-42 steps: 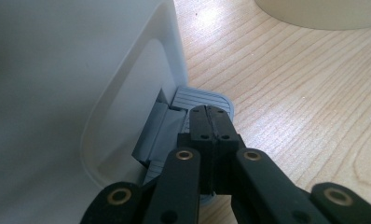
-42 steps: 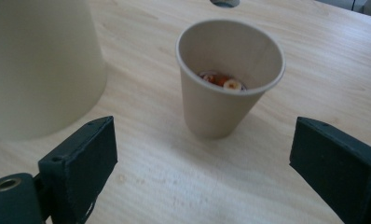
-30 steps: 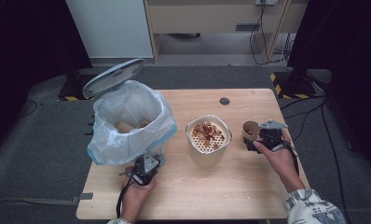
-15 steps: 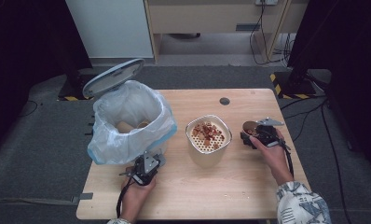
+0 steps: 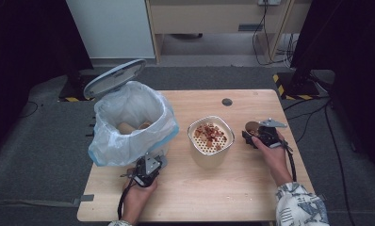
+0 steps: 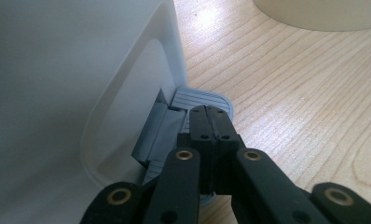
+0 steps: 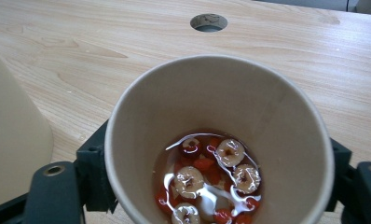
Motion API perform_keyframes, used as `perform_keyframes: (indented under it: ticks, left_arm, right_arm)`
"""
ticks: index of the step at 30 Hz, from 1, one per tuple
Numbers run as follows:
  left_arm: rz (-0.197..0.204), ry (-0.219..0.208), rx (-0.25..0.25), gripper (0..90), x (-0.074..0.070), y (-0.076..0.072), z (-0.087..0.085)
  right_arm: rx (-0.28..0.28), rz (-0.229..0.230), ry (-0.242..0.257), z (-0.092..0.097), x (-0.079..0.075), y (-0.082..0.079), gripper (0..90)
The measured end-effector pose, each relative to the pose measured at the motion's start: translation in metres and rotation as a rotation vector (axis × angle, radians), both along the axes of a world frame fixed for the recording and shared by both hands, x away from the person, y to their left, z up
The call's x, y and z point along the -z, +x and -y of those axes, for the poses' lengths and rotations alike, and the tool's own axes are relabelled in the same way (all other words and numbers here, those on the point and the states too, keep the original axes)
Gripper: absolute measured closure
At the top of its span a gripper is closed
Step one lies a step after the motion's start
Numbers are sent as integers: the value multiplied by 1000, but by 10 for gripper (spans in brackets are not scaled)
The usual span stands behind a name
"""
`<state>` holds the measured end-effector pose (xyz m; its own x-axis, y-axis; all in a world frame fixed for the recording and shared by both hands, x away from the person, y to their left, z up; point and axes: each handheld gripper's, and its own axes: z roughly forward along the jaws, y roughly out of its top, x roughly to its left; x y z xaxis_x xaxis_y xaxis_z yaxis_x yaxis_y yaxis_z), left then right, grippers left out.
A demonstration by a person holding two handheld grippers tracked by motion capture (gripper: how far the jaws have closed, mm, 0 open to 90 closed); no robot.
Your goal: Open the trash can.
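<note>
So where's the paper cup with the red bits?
In the high view the paper cup stands at the table's right, between the right gripper jaws, just right of the strainer bowl.

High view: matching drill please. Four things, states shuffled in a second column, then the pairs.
1. bin
2. strainer bowl
3. paper cup
4. left gripper

a. jaws shut, tips on the grey pedal
b. liquid with red and pale slices, between the right gripper jaws
c. lid up, lined with a bag
d. red bits on a holed tray

1-c, 2-d, 3-b, 4-a
</note>
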<state>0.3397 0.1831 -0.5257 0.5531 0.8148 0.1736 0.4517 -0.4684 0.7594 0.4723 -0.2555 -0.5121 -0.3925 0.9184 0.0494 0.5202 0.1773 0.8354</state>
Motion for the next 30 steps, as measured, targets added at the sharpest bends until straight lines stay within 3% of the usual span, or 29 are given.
perform_keyframes:
  ticks: [9,14,20,30]
  left_arm:
    - [0,0,1,892,0,0,0]
    - [-1,-4,0,892,0,0,0]
    - [-2,-5,0,892,0,0,0]
    - [-2,-6,-1,892,0,0,0]
  right_arm:
    - [-41,36,-27,-2,-1,-2,285]
    - [-50,52,-16,-1,-6,-4,316]
    - [-63,53,-37,2,-8,-6,319]
    - [-65,89,-26,11,-26,-10,323]
